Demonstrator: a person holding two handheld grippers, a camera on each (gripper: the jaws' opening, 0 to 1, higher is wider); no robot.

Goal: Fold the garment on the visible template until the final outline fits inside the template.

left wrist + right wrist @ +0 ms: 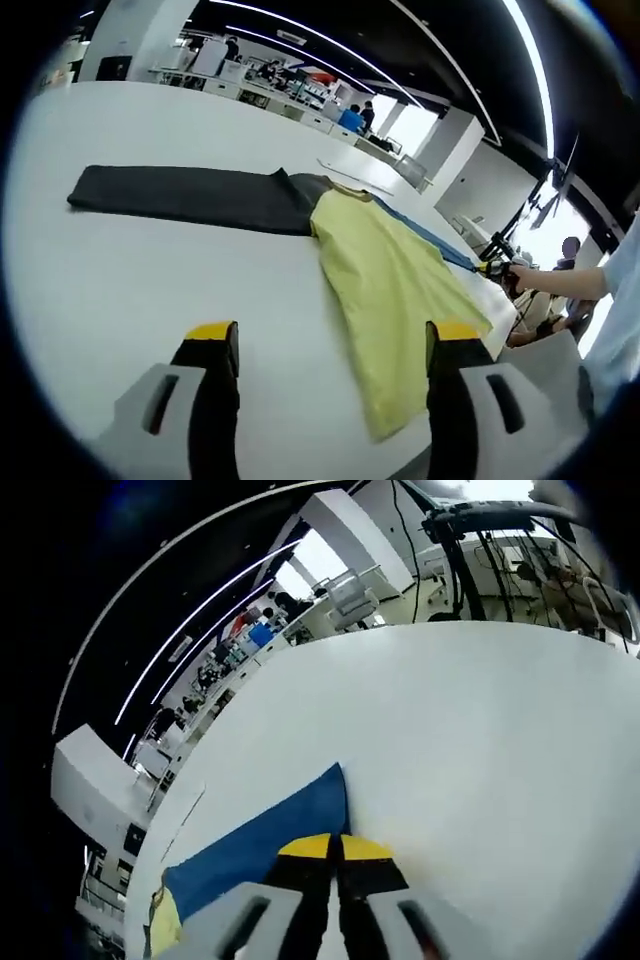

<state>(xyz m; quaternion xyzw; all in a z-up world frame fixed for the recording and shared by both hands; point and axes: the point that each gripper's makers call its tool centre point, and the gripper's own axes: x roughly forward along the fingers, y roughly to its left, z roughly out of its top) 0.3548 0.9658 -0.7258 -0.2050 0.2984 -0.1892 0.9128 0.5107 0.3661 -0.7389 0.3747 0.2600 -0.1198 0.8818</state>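
Lying: yellow garment (385,290) on white tabletop (130,270), long axis 11 to 5 o'clock.
Left hand-held gripper (335,345): jaws wide, empty, nearer the hem.
Right hand-held gripper (335,848): pinching blue fabric (265,845) corner at 12 o'clock.

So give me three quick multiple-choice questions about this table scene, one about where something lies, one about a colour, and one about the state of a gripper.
1. Where does the dark garment lie relative to the yellow shirt in the left gripper view?
A. On top of it
B. Beyond it, to its left
C. Under the table

2. What colour is the cloth at the right gripper?
A. Red
B. Blue
C. Green

3. How do the jaws of the left gripper stand?
A. Apart
B. Shut on the shirt
C. Shut on nothing

Answers: 1 B, the dark garment stretches away leftward; 2 B, blue cloth meets the closed yellow tips; 3 A, white table shows between them.
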